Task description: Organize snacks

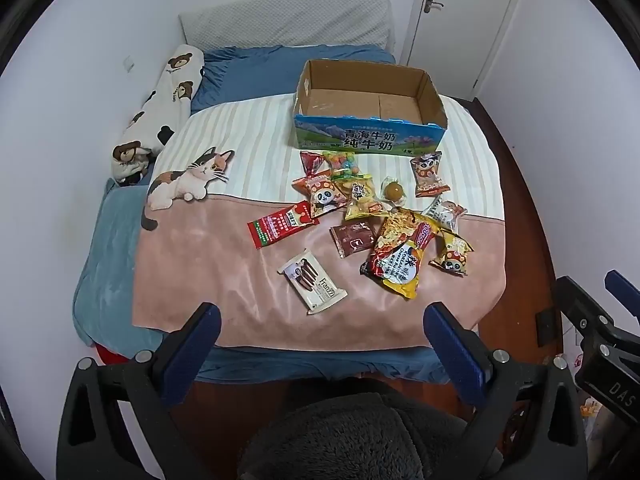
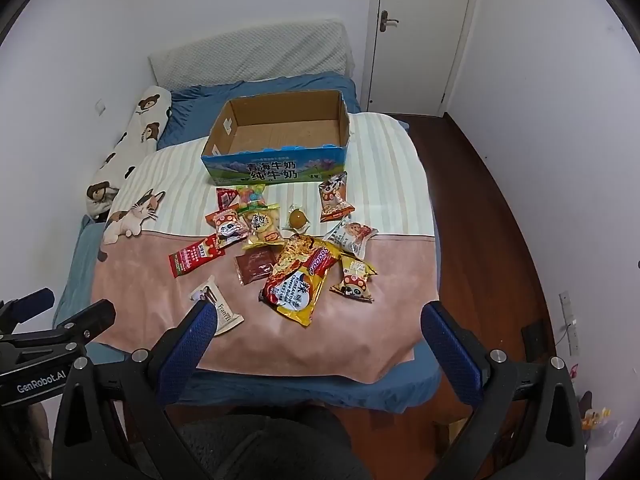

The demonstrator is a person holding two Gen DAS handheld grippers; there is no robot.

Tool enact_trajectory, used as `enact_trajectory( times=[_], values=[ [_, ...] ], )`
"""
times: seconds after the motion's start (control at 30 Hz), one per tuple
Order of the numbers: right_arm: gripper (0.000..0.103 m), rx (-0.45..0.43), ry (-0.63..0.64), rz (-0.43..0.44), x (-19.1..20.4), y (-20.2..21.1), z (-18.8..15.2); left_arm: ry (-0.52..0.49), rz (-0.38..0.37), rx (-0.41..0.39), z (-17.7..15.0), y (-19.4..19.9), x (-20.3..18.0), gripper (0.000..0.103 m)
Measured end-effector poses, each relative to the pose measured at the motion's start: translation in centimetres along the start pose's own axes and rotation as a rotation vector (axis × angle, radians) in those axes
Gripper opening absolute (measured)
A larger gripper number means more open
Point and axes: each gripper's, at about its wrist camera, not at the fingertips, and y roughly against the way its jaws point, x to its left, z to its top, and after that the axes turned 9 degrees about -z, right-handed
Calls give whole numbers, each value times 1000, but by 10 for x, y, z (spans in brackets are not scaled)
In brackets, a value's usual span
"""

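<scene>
Right now both my grippers hover low at the foot of the bed [image 1: 120, 280], the left gripper [image 1: 320, 320] and the right gripper [image 2: 316, 320] each with jaws spread wide and holding nothing. Ahead of them the snacks lie scattered on the pink part of the cat blanket [image 1: 192, 248]. Nearest my left jaws is the white Franzzi wafer pack [image 1: 314, 282], lying between and just beyond the fingertips; in the right view it sits just beside my left-hand finger [image 2: 192, 328]. Further on lies the yellow noodle packet [image 2: 298, 280], with the red sachet [image 1: 282, 224] to its left. Well beyond all of them stands the open cardboard box [image 1: 368, 136], bare inside
</scene>
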Motion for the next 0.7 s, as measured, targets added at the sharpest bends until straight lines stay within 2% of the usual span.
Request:
enact_trajectory(
  times=[0.7],
  values=[
    [103, 17, -12, 0, -2, -4, -2, 3, -7, 9, 2, -6, -8, 103]
  ],
)
